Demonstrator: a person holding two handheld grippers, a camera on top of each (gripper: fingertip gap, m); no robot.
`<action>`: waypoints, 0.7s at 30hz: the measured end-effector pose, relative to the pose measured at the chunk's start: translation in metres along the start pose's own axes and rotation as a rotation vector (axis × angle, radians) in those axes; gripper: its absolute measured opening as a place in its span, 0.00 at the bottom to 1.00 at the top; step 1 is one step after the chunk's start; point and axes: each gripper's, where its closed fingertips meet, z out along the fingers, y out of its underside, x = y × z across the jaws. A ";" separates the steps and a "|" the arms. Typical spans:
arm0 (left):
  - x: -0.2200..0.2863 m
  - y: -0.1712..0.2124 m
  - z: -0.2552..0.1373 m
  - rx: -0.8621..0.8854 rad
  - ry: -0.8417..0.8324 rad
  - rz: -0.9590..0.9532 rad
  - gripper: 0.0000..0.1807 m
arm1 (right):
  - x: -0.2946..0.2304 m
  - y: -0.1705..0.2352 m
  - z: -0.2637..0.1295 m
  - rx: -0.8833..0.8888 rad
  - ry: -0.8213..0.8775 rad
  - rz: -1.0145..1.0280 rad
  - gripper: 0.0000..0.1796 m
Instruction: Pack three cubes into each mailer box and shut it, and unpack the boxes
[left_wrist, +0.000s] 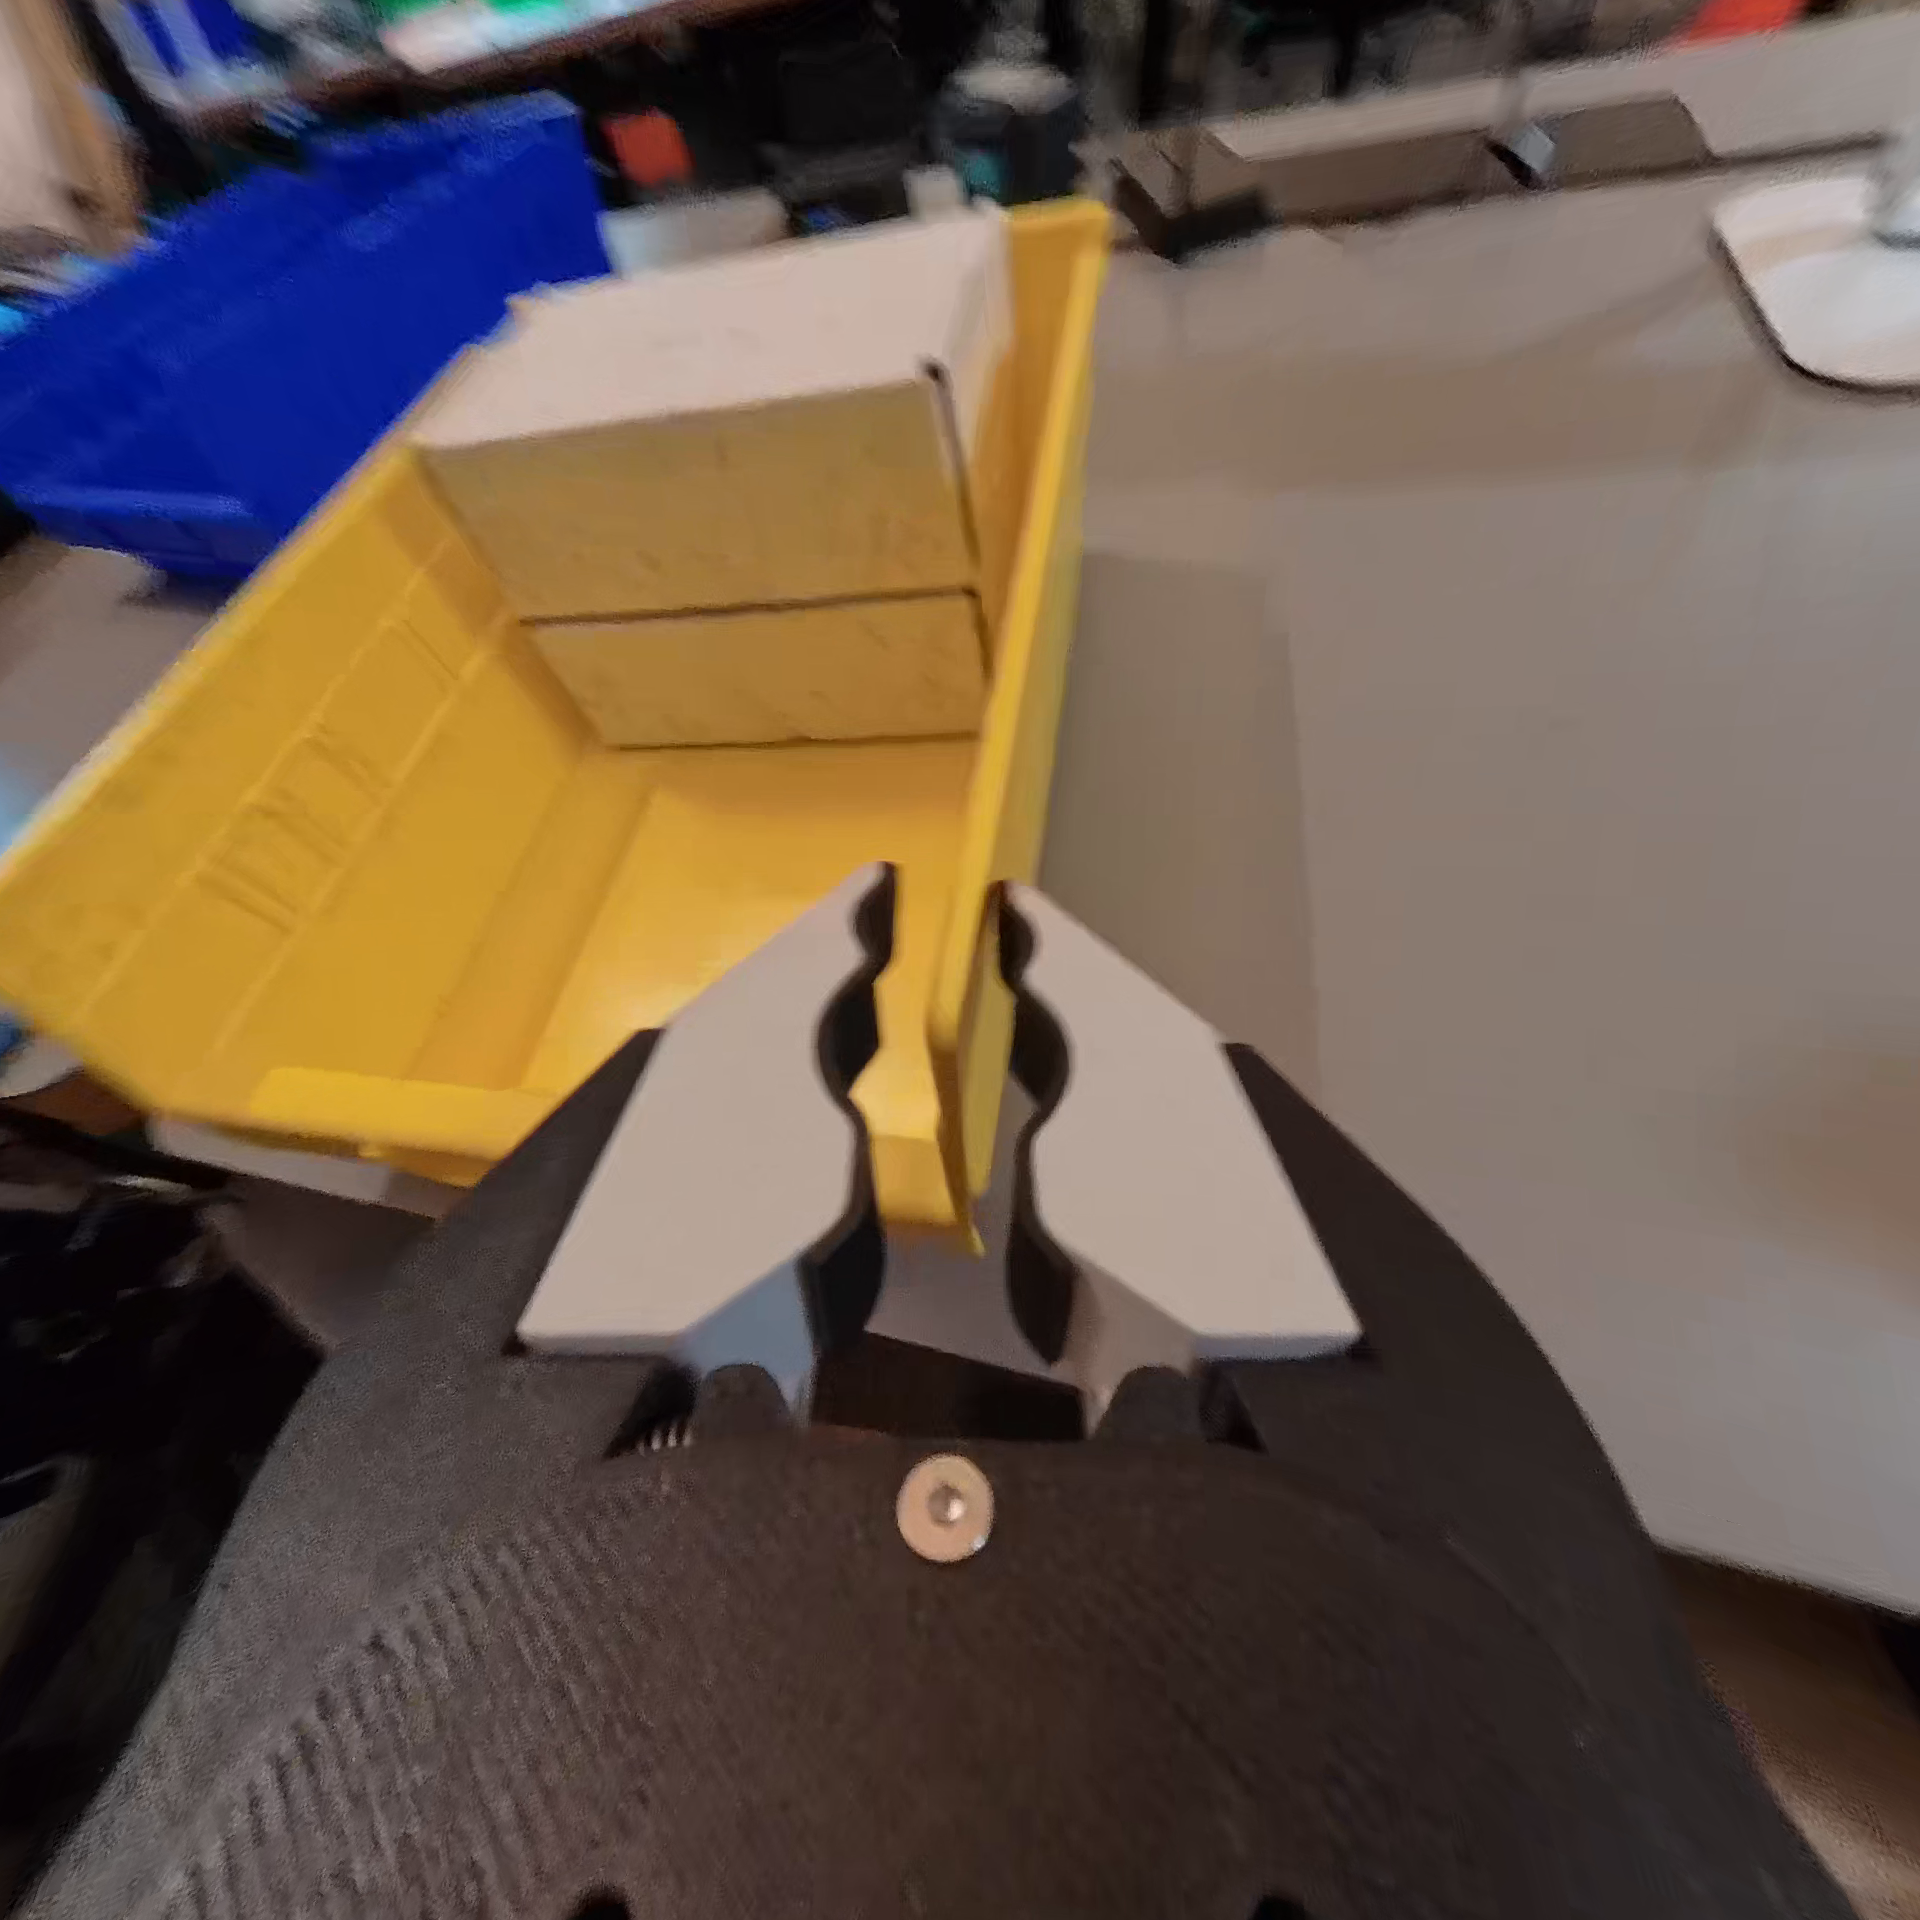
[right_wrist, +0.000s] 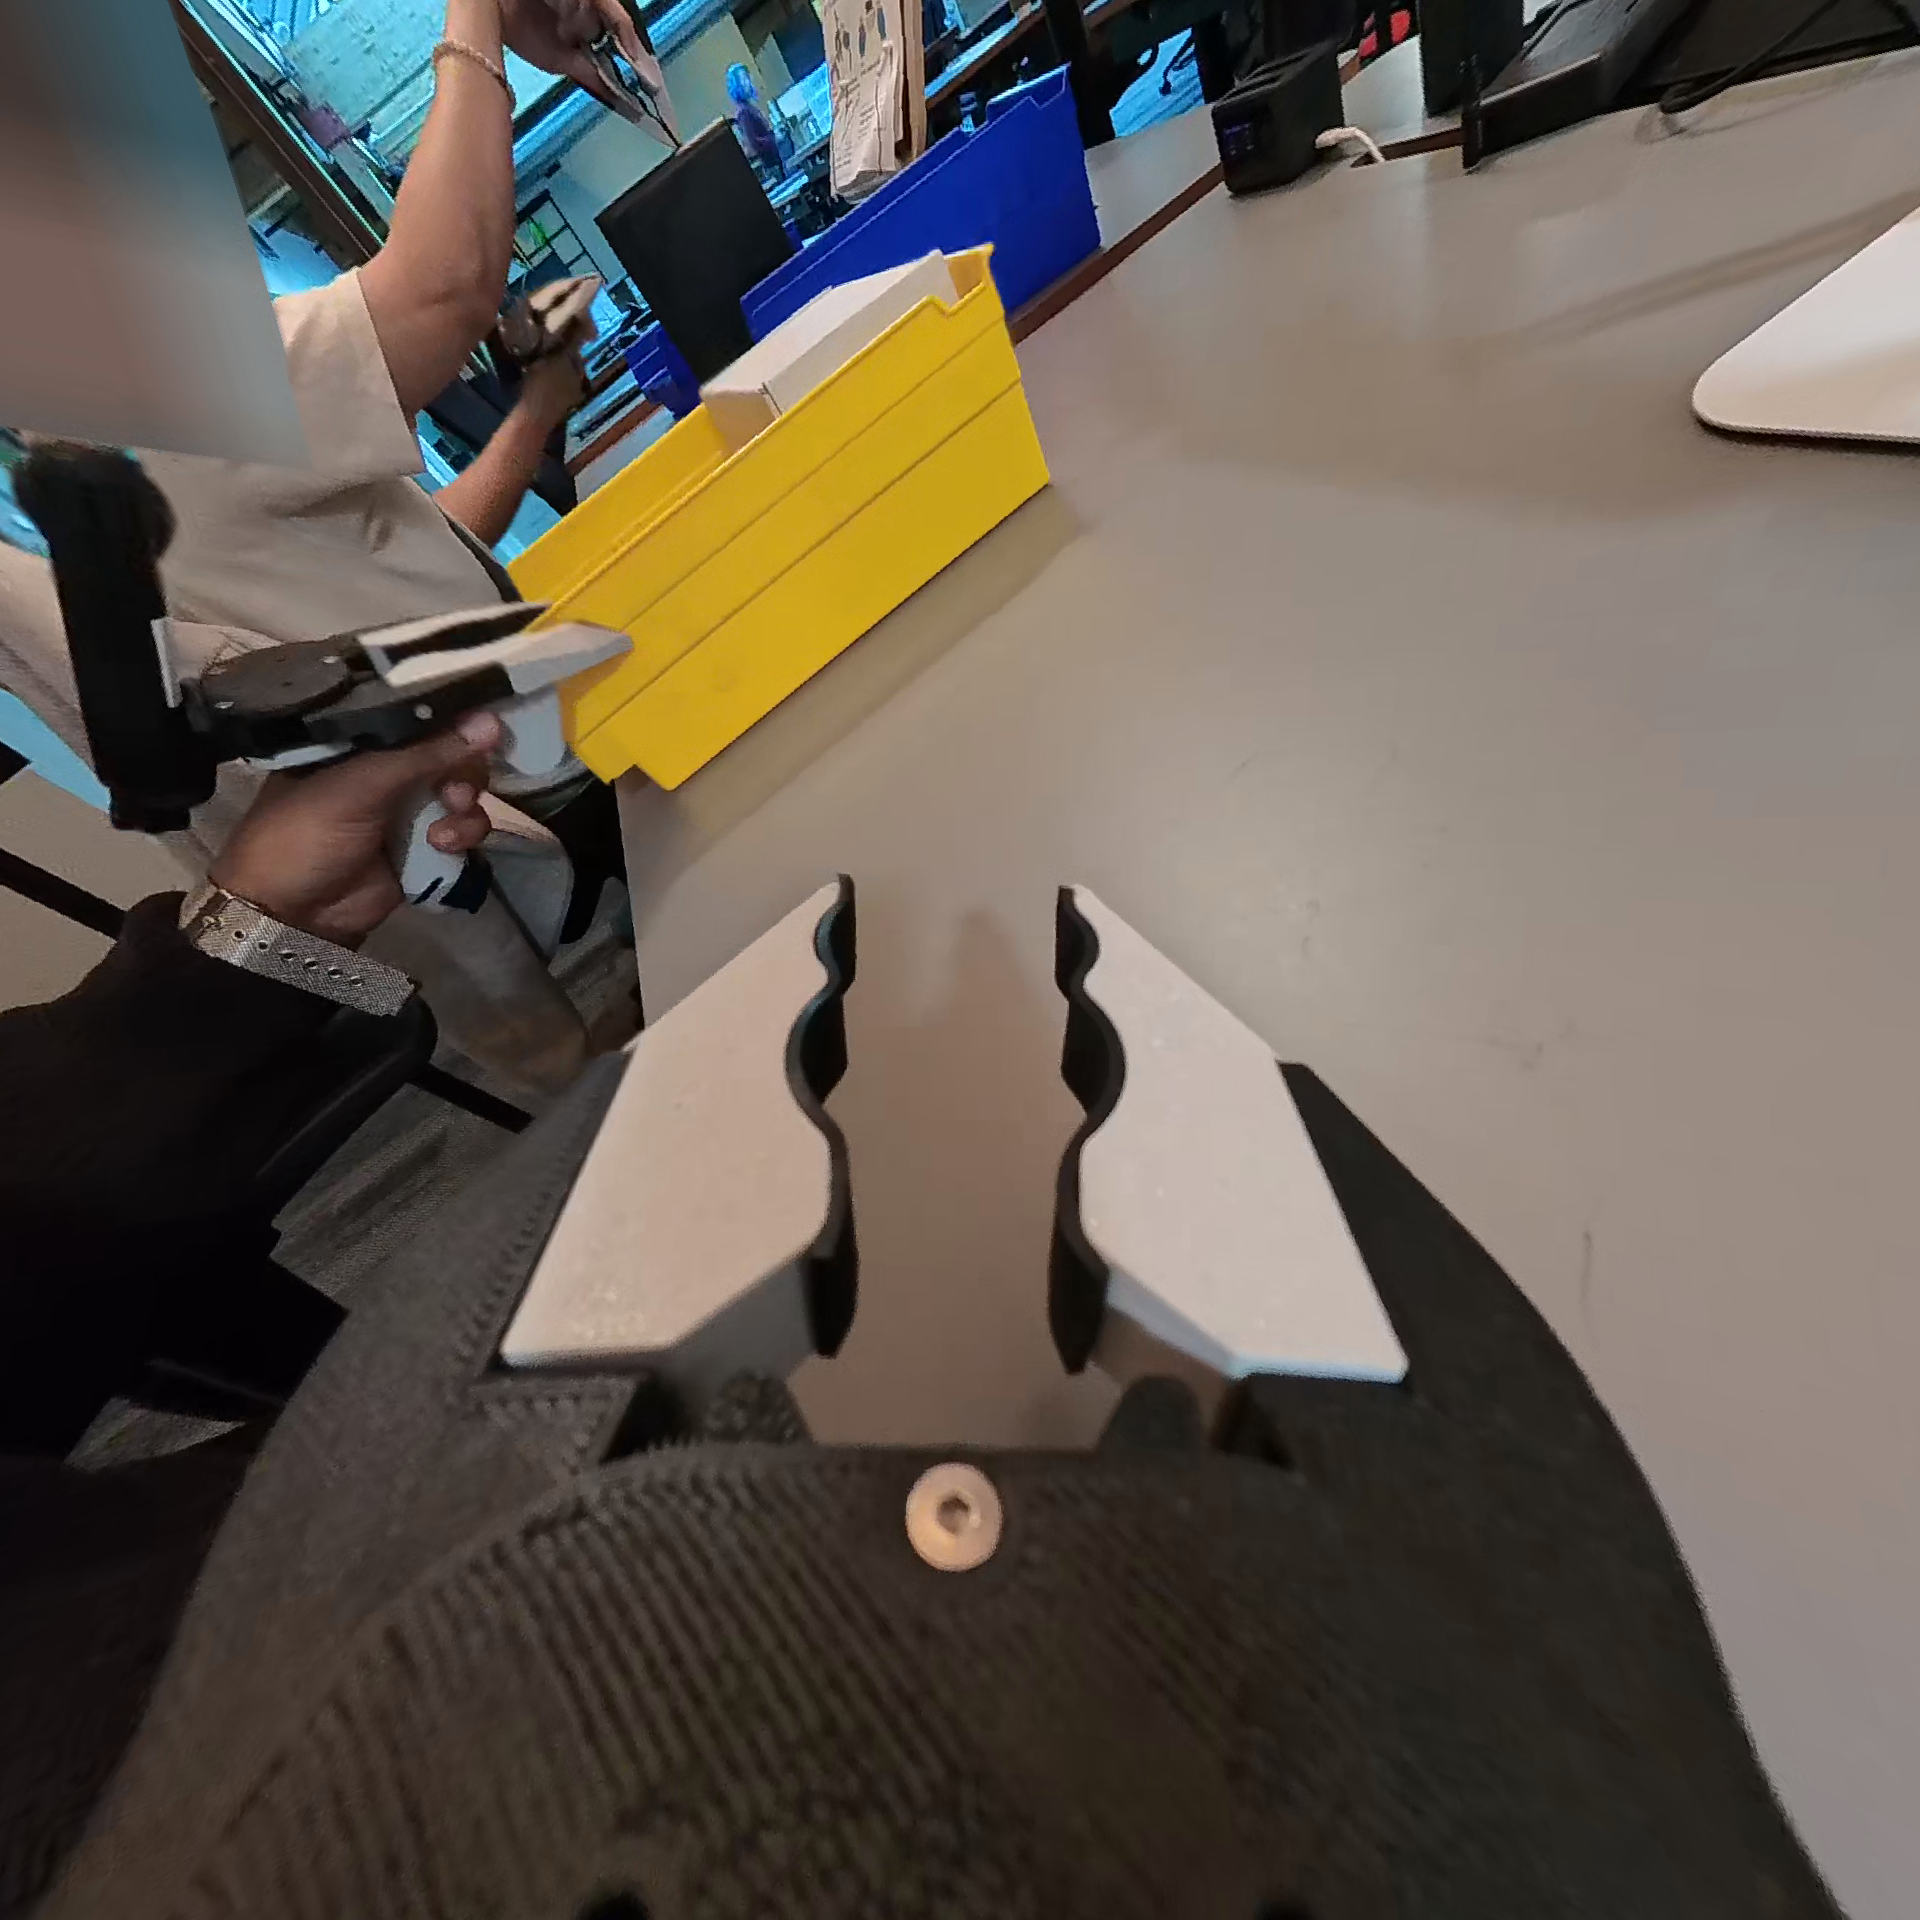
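Between the left tool's (left_wrist: 943, 1049) fingers: the near end of the yellow bin's (left_wrist: 343, 904) right side wall, a thin smooth plastic rim. Fingers are closed onto it, one inside the bin, one outside. Finger pads (left_wrist: 1039, 1049) are black with a wavy profile, backed by flat grey plates; tool body is black with a ribbed printed texture.

Ahead of the left tool, at the bin's far end: two closed mailer boxes (left_wrist: 717, 520), matte pale cardboard, flat rectangular, stacked one on the other against the right wall. Rest of the bin floor ahead of the tool is bare yellow plastic; left inner wall has moulded ribs. Beyond the bin to the left, a blue bin (left_wrist: 291, 312), blurred.

Right tool (right_wrist: 956, 1039) sits low over the grey table (right_wrist: 1403, 779), fingers spread apart, nothing between them. Same wavy black pads and grey plates.

Ahead and left of the right tool: the yellow bin at the table edge, outer wall with horizontal ridges, box tops showing above the rim. The left tool clamps the bin's near corner, held by a hand (right_wrist: 343, 842) with a mesh metal watch strap. Far right: a smooth white rounded base (right_wrist: 1829, 364).
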 end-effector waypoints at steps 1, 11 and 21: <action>-0.008 -0.009 -0.004 0.049 -0.060 0.009 0.19 | 0.001 0.000 0.000 -0.001 0.004 0.000 0.21; -0.033 -0.077 0.001 0.034 0.154 -0.157 0.66 | 0.006 0.001 -0.004 0.014 0.015 0.036 0.21; -0.071 -0.087 0.111 -0.305 0.128 0.036 0.82 | 0.008 0.003 -0.015 0.022 0.058 0.013 0.20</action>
